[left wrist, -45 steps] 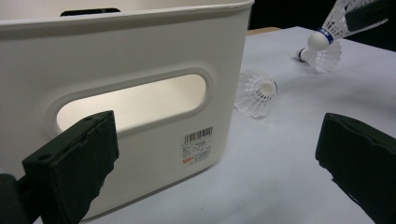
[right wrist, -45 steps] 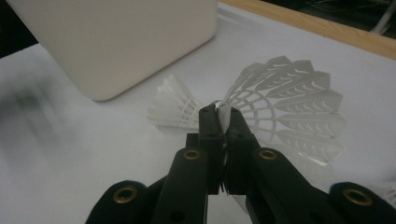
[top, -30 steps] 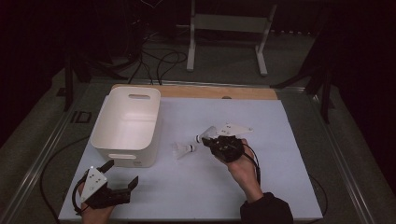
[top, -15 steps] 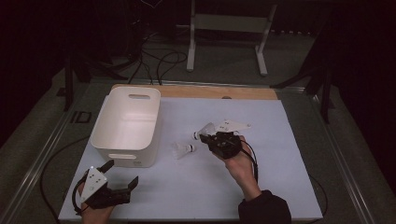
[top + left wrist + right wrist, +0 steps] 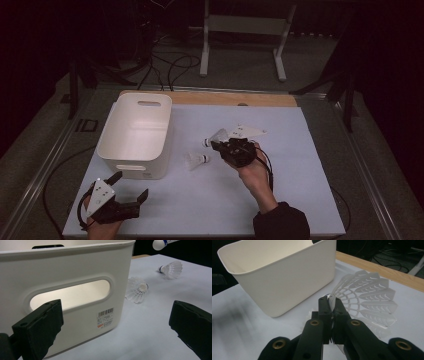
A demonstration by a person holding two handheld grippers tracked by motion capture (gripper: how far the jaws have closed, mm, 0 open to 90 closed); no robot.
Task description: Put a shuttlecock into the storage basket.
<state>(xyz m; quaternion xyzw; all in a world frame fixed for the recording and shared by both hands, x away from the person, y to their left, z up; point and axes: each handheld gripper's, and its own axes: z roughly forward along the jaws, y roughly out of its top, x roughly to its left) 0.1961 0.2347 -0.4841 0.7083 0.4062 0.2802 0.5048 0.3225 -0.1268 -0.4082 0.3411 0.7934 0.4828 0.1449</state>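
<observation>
Shifted slightly toward the white bin (image 5: 136, 135) since a second ago, right gripper (image 5: 218, 145) with jaws pinched on the skirt edge of a white shuttlecock (image 5: 364, 300), lifted above the counter (image 5: 300, 200). Cork end (image 5: 159, 243) pointing toward the bin, feathers back toward the hand, long axis roughly level. Second shuttlecock (image 5: 196, 160) lying on its side just beside the bin. Left gripper (image 5: 131, 192) unmoved at the near corner, jaws spread wide, empty, facing the bin's handle slot.
</observation>
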